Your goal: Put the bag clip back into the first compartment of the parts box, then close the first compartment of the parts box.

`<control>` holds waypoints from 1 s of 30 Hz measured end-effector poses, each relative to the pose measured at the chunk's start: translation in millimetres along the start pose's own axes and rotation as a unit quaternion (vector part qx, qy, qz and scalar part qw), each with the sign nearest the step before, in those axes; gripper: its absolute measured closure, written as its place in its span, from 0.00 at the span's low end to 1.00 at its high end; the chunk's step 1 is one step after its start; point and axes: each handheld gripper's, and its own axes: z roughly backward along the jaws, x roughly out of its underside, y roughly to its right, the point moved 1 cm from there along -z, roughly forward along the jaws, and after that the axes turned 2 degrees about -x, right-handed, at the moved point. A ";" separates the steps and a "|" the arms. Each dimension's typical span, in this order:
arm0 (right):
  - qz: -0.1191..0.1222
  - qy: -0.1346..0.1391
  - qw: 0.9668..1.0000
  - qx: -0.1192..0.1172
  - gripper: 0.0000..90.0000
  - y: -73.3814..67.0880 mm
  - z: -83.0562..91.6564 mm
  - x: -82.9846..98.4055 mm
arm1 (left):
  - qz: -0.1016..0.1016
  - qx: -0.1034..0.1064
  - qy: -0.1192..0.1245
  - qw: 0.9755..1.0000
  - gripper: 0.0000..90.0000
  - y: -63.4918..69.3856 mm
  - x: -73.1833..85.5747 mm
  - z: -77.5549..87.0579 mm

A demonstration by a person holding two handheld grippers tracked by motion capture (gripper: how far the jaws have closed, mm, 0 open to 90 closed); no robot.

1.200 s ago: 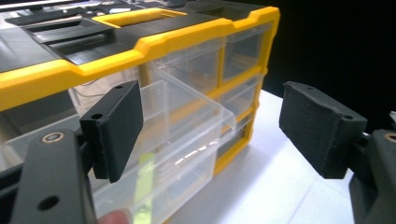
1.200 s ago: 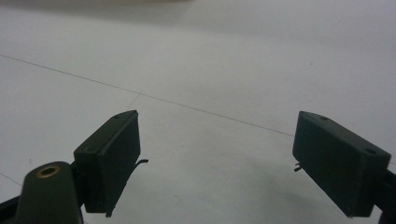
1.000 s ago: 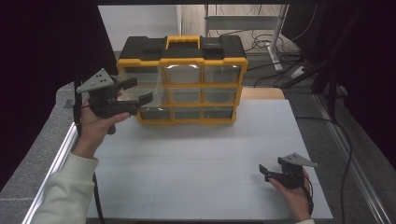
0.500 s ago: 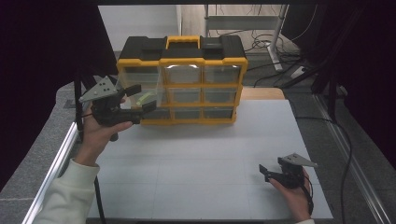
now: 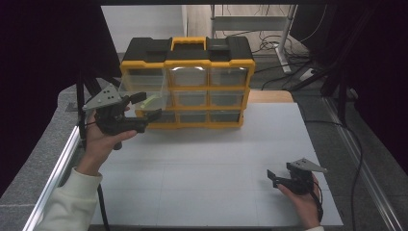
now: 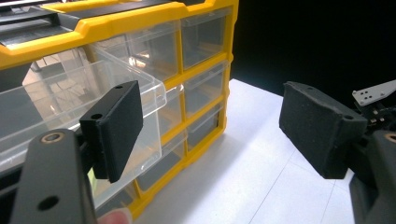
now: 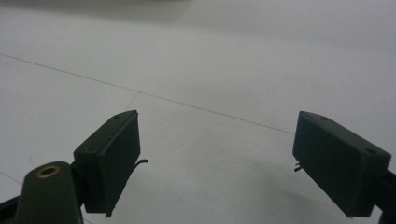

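left gripper (image 5: 144, 107): jaws wide apart, holding nothing, at pulled-out clear drawer (image 5: 144, 90) at 9 o'clock of organizer (image 5: 187, 82) | right gripper (image 5: 281, 177): jaws apart, empty, on table (image 5: 207, 159) at 5 o'clock

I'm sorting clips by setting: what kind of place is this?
Probably a lab or workshop recording bench: a white table ringed by dark curtains, a yellow and black drawer organizer on it, and loose cables on the floor behind.

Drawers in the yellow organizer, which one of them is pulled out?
The left-column clear drawer beside the left gripper. It juts out past the yellow frame, while the other drawers sit flush. The gripper's jaws stand open.
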 end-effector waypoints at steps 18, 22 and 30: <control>0.000 0.001 1.000 0.001 0.17 0.8 1.7 0.9 | 0.005 -0.038 -0.047 0.998 0.68 1.5 17.0 -5.9; 0.001 0.002 1.000 0.004 0.17 0.7 3.4 1.3 | 0.006 -0.033 -0.058 0.998 0.81 -1.1 20.1 -10.6; 0.001 0.001 1.000 0.004 0.17 0.8 3.4 1.7 | 0.020 -0.034 -0.064 0.997 0.99 -7.7 25.0 -16.2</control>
